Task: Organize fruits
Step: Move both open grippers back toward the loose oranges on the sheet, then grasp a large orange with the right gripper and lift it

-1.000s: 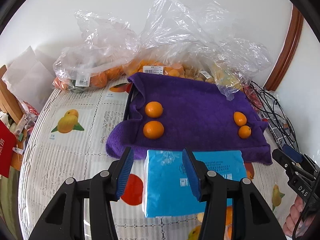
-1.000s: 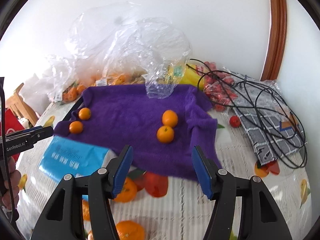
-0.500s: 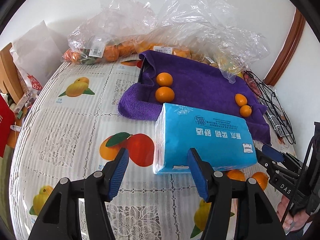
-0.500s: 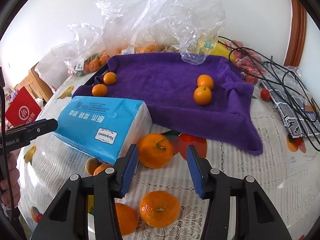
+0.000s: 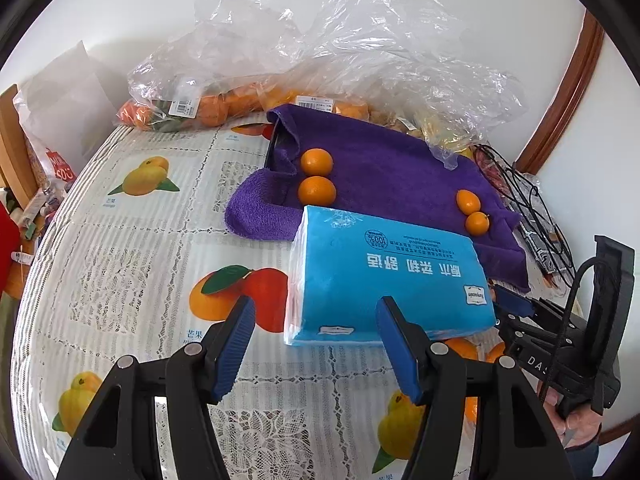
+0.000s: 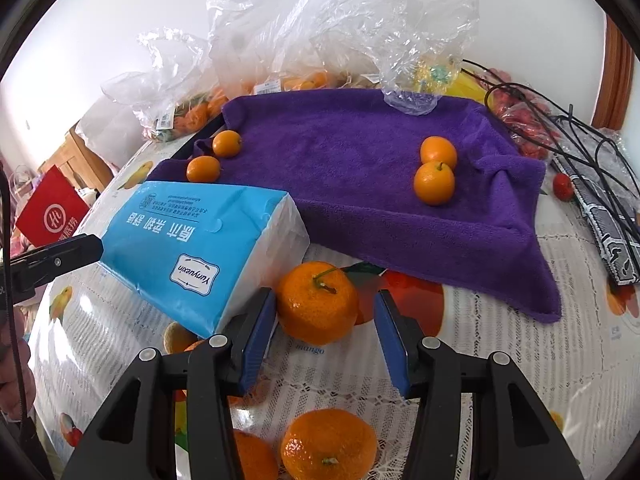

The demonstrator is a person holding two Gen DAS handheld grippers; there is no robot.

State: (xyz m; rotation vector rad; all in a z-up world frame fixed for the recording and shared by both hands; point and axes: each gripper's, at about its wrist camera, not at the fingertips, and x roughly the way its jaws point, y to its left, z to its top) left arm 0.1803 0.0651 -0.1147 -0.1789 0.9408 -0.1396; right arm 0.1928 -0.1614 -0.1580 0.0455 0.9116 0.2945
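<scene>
Right tongs (image 6: 325,334) spread around stemmed mandarin (image 6: 317,307); left tongs (image 5: 313,344) spread, empty. Peel soft, bruisable: pinch lightly across widest part.

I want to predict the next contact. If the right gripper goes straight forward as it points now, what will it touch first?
Most likely the stemmed mandarin, lying just ahead between the open fingers of the right gripper. The tissue pack sits close on the left side.
</scene>
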